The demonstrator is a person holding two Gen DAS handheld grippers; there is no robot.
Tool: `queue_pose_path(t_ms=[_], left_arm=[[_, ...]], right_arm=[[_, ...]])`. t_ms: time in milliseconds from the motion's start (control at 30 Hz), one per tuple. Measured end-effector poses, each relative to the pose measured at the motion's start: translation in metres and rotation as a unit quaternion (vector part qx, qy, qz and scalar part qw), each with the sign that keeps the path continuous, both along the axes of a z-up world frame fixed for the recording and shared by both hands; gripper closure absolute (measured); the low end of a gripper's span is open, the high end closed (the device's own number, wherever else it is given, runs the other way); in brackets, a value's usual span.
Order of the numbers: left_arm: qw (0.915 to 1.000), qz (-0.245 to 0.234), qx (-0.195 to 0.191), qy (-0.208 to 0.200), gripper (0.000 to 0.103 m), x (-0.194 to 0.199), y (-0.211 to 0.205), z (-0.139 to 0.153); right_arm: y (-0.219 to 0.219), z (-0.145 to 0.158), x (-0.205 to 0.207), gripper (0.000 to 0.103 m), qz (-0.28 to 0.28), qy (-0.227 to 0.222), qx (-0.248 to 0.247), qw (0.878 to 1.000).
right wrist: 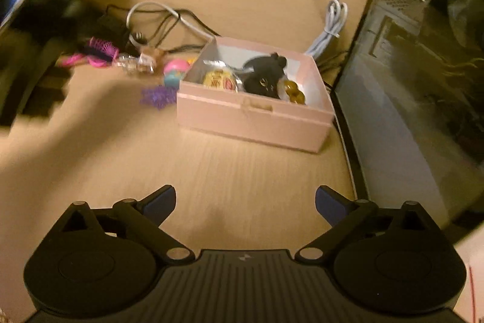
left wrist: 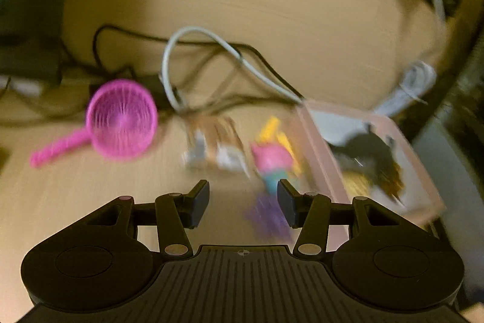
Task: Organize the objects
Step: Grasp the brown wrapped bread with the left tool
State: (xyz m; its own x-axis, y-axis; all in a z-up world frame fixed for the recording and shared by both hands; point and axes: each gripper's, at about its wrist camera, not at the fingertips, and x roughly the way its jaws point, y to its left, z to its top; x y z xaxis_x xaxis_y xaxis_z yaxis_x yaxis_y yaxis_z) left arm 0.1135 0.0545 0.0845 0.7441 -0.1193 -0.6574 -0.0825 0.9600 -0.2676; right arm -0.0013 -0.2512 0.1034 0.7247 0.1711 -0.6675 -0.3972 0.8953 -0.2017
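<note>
left tool (left wrist: 243, 203): jaws spread, nothing between them, hanging over the counter (left wrist: 90, 196); left wrist view is motion-blurred
right tool (right wrist: 245, 202): jaws spread wide, nothing held, over bare counter (right wrist: 211, 165) near side of the box
box (right wrist: 254, 114): pink, lid off, on the counter right of centre, close to a dark cabinet (right wrist: 408, 80) on its right
in box: black soft item (right wrist: 263, 74), round yellowish wrapped item (right wrist: 219, 79) to its left, amber piece (right wrist: 295, 91) at the near right corner
box, left view: (left wrist: 320, 147) right of the left tool, black item (left wrist: 366, 147) inside
loose items: purple spiky toy (right wrist: 157, 96) touching or just beside the box's left wall; pink and teal ball (right wrist: 175, 71) just far of it; clear plastic piece (right wrist: 133, 65) further left; pink brush (right wrist: 96, 52) far left
left view: pink strainer (left wrist: 121, 117) far left of the tool; purple toy (left wrist: 269, 217) by the tool's right finger; pink and teal item (left wrist: 272, 162) beyond, too blurred to name
cables: grey cable (right wrist: 328, 29) and black wires (right wrist: 181, 17) on the far side of the counter
</note>
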Motion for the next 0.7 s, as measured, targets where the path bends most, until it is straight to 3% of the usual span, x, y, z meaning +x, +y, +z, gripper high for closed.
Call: queue_pose_path(t_ms=[133,200,267,367,467,600,700], left_arm=[[0.9987,0.028,0.036,0.021,0.049,0.051,0.003,-0.011],[0.9982,0.020,0.043,0.037,0.049,0.069,0.001,-0.019],[0.9982,0.003,0.042,0.042,0.043,0.077,-0.004,-0.028],[0.9985,-0.016,0.035,0.037,0.046,0.075,-0.006,-0.035],[0.9989,-0.023,0.012,0.039,0.052,0.052,0.004,-0.034],[0.9986,-0.031,-0.009,0.041,0.055,-0.012,0.021,-0.035],[0.9989,-0.015,-0.010,0.043,0.055,-0.066,0.037,-0.033]], right_arm=[[-0.006,-0.001,-0.009,0.003,-0.010,0.007,-0.013,1.000],[-0.006,0.000,-0.008,0.003,-0.012,0.010,-0.021,1.000],[-0.003,0.001,-0.006,0.002,-0.011,0.013,-0.027,1.000],[0.007,0.005,0.003,0.002,-0.004,0.019,-0.024,1.000],[0.027,0.015,0.019,0.002,0.012,0.013,-0.014,1.000],[0.072,0.031,0.055,0.005,0.041,-0.002,0.006,0.999],[0.121,0.036,0.101,0.023,0.060,0.019,0.030,0.998]])
